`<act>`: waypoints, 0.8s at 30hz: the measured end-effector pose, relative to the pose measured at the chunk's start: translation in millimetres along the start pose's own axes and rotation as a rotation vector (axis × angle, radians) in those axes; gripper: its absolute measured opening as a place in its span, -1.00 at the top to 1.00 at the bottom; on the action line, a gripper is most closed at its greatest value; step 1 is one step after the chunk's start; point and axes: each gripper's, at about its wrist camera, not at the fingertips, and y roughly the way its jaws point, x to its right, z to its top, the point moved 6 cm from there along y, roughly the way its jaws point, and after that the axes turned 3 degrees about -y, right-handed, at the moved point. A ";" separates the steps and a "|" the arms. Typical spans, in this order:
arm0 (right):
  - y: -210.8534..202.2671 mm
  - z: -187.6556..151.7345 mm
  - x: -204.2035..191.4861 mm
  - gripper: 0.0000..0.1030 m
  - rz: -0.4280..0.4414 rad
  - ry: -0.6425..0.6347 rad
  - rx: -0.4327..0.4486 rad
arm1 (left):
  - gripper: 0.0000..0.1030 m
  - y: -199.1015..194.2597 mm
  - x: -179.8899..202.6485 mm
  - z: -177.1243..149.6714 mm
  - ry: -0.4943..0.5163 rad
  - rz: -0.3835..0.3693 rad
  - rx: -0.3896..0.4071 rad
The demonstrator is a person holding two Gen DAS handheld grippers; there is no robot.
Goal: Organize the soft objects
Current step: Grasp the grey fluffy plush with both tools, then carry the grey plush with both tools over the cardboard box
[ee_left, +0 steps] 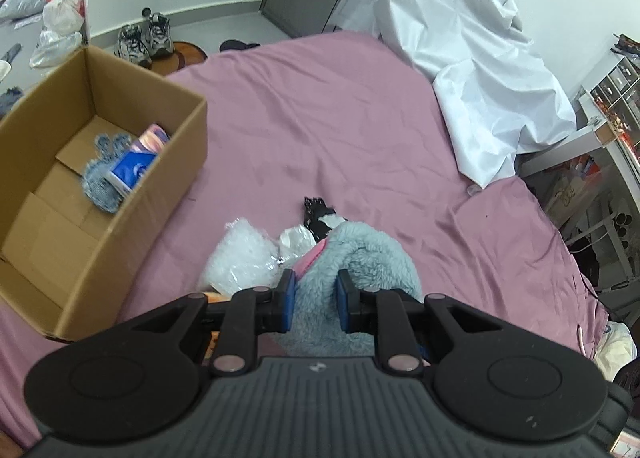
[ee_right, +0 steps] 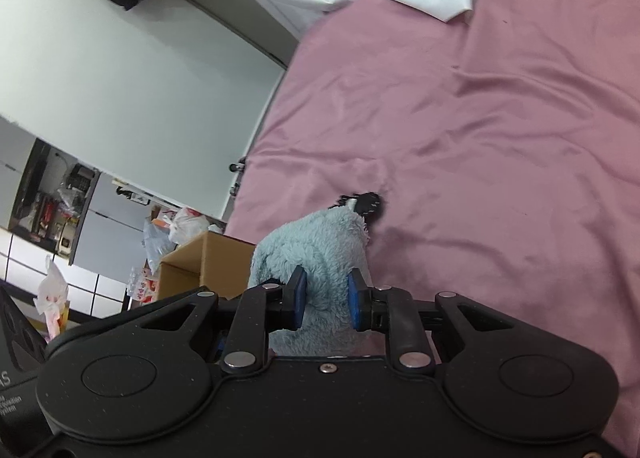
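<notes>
A fluffy light-blue cloth lies on the pink bed. My left gripper is shut on its near edge. My right gripper is shut on the same fluffy blue cloth from the other side. Beside the cloth lie a clear bubble-wrap bag, a pink piece and a black-and-white glove, also seen in the right wrist view. An open cardboard box stands on the bed at left, holding a blue knitted item and a blue-and-white pack.
A white sheet covers something at the bed's far right. Shoes and plastic bags lie on the floor beyond the box. Shelves with clutter stand at the right. The box corner shows in the right wrist view.
</notes>
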 end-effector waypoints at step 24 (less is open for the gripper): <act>-8.7 -12.4 -70.0 0.61 0.132 -0.128 0.042 | 0.65 -64.9 -37.2 30.7 -0.004 -0.004 0.115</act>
